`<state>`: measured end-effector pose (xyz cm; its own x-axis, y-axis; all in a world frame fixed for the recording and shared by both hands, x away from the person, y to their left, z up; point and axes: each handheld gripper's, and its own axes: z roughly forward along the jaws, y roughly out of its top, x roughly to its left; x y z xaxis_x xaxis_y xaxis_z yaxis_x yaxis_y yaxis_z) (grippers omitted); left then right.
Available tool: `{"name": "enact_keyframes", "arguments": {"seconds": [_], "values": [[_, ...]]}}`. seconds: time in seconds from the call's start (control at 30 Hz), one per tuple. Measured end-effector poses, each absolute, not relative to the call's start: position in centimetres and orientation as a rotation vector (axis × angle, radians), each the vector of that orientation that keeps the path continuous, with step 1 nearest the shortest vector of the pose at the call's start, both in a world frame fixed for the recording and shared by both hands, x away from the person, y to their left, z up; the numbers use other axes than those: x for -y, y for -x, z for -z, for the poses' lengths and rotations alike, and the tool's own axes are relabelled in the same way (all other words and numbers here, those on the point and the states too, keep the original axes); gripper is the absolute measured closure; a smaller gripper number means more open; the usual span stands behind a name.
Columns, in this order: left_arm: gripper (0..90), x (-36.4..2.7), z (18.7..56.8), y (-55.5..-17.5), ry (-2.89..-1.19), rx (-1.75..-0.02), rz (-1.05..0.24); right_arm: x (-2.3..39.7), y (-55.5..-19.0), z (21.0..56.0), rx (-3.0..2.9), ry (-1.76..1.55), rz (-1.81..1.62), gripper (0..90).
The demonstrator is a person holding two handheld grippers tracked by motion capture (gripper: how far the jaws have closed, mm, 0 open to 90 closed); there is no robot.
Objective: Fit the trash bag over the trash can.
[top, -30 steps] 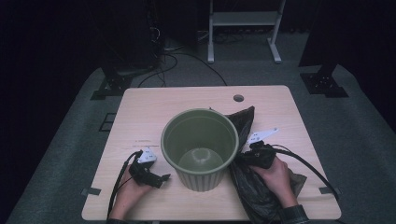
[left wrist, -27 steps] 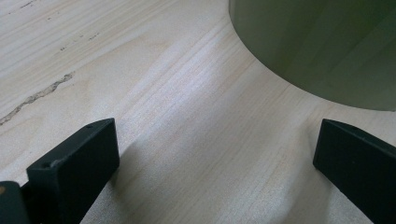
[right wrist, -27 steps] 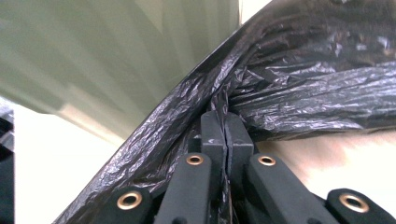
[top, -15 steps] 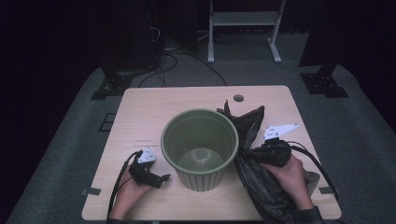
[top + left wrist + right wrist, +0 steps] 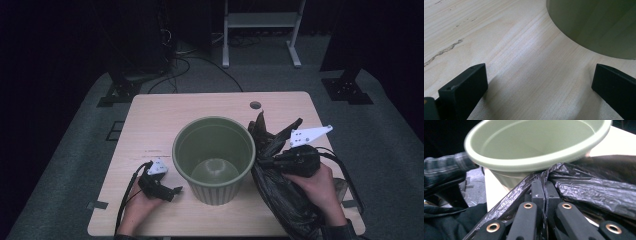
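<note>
Right claw (image 5: 270, 161) lifted higher, pinching black bag (image 5: 280, 200), left claw (image 5: 167, 191) resting.

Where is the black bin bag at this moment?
In the high view the black bin bag lies on the table's right side, against the green bin, pinched in the right hand-held gripper.

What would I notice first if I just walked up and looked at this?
The big green bin standing open and empty in the middle of the table. Right beside it, the right gripper is shut on a crinkly black bag, lifting its edge up by the bin's rim. On the other side, the left gripper rests open on the table near the bin's foot.
</note>
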<state>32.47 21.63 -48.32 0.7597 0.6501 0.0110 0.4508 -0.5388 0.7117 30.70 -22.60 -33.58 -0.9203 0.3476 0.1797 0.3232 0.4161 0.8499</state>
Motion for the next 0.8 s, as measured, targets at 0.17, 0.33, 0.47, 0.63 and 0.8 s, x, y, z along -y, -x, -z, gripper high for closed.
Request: {"name": "enact_keyframes", "arguments": {"seconds": [0.17, 0.33, 0.47, 0.63, 0.8], "values": [[0.0, -21.6, 48.3, -32.5, -2.233, -0.819, -0.357, 22.3, -30.3, 32.1, -2.633, -0.558, -1.605, 88.6], [0.0, -21.6, 48.3, -32.5, -2.231, -0.819, -0.358, 21.6, -30.1, 30.8, -2.649, -0.491, -1.633, 88.6], [0.0, -21.6, 48.3, -32.5, -2.233, -0.818, -0.357, 21.1, -30.0, 29.8, -2.652, -0.441, -1.669, 88.6], [0.0, -21.6, 48.3, -32.5, -2.232, -0.817, -0.357, 20.2, -29.9, 28.5, -2.661, -0.387, -1.683, 88.6], [0.0, -21.6, 48.3, -32.5, -2.232, -0.815, -0.357, 19.2, -30.0, 27.0, -2.660, -0.320, -1.727, 88.6]]}}
